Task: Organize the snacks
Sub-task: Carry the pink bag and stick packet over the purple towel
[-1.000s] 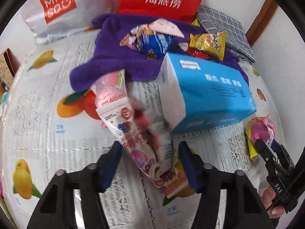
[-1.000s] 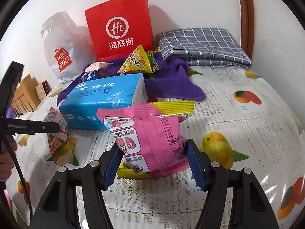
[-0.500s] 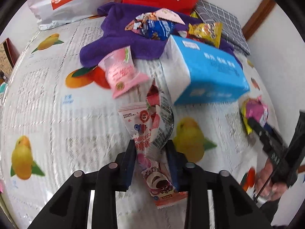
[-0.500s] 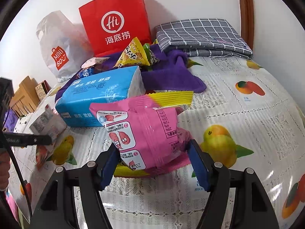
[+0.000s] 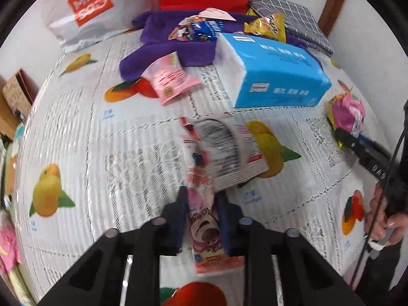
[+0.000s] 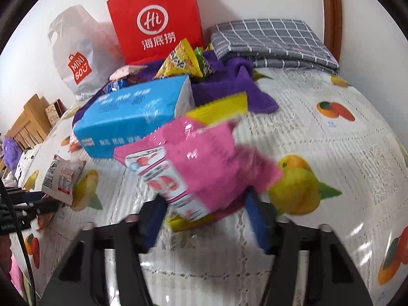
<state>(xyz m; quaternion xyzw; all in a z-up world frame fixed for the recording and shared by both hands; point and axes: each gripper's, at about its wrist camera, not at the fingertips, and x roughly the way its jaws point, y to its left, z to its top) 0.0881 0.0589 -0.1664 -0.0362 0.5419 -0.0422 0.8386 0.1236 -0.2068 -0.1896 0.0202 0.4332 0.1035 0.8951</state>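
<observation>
The left hand-held gripper (image 5: 202, 215) is clamped on the lower part of a white and pink snack packet (image 5: 216, 163), whose printed top sticks out ahead of the fingers and bends over to the right, over the fruit-print cloth (image 5: 76, 137) on the worktop. The right hand-held gripper (image 6: 206, 219) is closing its jaws around a pink snack bag (image 6: 193, 168) with a yellow crimped edge, and the blue pads look pressed into its sides. Both packs look light, soft and puffed with air, with glossy film that could slip or crackle, so their contents are likely fragile. A hold low on the sealed seam or across the flat middle seems safest. Beyond both grippers lies a blue tissue pack (image 5: 278, 76).
</observation>
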